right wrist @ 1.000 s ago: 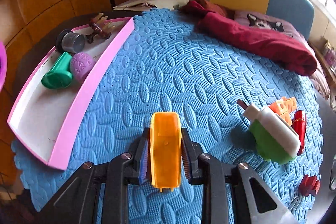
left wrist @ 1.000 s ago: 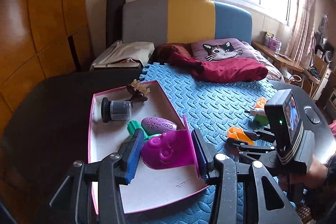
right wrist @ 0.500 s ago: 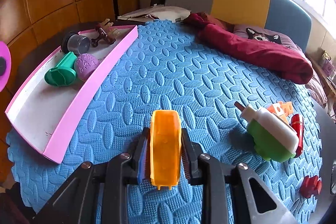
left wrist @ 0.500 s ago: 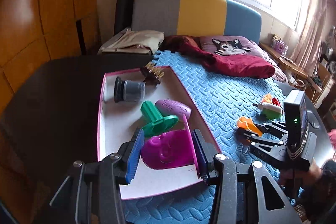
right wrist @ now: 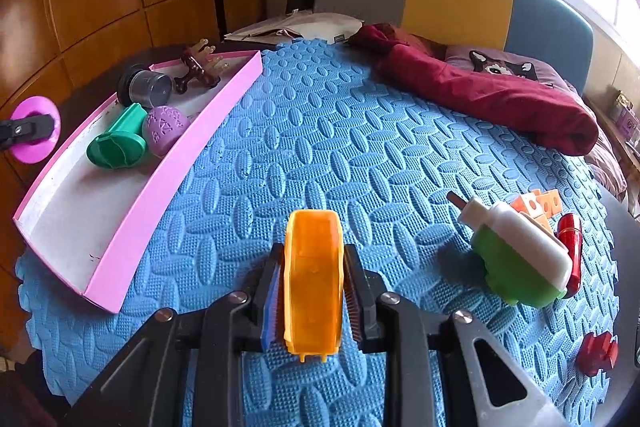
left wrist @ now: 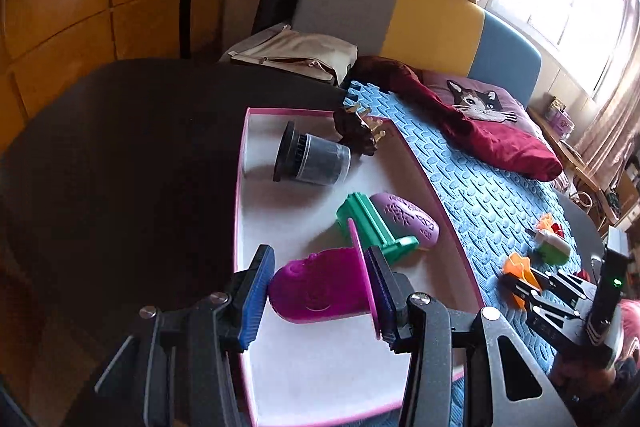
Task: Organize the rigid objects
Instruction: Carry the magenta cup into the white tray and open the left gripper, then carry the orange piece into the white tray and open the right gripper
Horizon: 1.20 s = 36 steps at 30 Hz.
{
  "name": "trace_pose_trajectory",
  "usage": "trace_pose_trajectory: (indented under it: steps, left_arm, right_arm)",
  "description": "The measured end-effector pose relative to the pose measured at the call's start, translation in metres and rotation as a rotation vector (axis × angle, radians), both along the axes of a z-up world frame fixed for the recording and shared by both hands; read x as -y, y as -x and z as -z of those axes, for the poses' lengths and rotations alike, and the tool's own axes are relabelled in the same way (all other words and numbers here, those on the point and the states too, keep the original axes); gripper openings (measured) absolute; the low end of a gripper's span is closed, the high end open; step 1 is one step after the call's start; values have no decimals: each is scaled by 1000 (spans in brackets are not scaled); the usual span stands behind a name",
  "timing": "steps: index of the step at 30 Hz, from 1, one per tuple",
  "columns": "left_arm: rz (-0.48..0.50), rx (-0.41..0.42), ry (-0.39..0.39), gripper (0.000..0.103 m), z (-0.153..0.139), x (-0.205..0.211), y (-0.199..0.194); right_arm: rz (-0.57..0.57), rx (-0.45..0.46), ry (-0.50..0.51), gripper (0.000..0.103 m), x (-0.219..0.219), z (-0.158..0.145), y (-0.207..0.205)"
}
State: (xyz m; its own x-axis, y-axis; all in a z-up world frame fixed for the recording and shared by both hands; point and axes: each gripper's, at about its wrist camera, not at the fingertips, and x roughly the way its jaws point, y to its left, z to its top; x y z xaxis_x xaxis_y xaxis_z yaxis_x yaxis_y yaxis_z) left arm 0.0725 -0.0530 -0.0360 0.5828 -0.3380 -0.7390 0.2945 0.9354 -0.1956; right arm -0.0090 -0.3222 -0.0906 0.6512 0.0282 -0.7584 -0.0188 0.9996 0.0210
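My left gripper (left wrist: 318,293) is shut on a magenta plastic mould (left wrist: 320,291), held low over the near part of the pink-walled tray (left wrist: 239,227). In the tray lie a green stamp (left wrist: 372,227), a purple egg (left wrist: 404,219), a dark cylinder (left wrist: 312,161) and a brown claw clip (left wrist: 358,131). My right gripper (right wrist: 312,291) is shut on an orange scoop-shaped piece (right wrist: 314,275), above the blue foam mat (right wrist: 320,147). The tray (right wrist: 168,179) also shows at the left of the right wrist view, with the magenta mould (right wrist: 34,135) at the far left edge.
On the mat's right side lie a green and white toy (right wrist: 520,267), orange blocks (right wrist: 540,205), a red cylinder (right wrist: 570,239) and a red piece (right wrist: 596,353). A dark red cloth (right wrist: 480,95) and a cat cushion (right wrist: 504,67) lie at the back. The dark table (left wrist: 120,167) extends left of the tray.
My left gripper has moved left and down with the magenta mould, rolling as it went, so it now hangs over the tray floor. The right gripper and orange piece have stayed put.
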Motion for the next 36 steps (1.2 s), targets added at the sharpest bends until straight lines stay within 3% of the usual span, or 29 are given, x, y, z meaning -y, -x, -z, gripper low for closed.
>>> trace_pose_trajectory:
  steps: [11, 16, 26, 36]
  left_arm:
    - [2, -30, -80, 48, 21, 26, -63]
    - [5, -15, -113, 52, 27, 30, -69]
    - [-49, 37, -128, 63, 11, 19, -37]
    - [-43, 75, -119, 64, -8, 16, 10]
  right_arm:
    - [0, 0, -7, 26, 1, 0, 0]
    - [1, 0, -7, 26, 1, 0, 0]
    - [1, 0, -1, 26, 1, 0, 0]
    - [2, -1, -6, 26, 0, 1, -1]
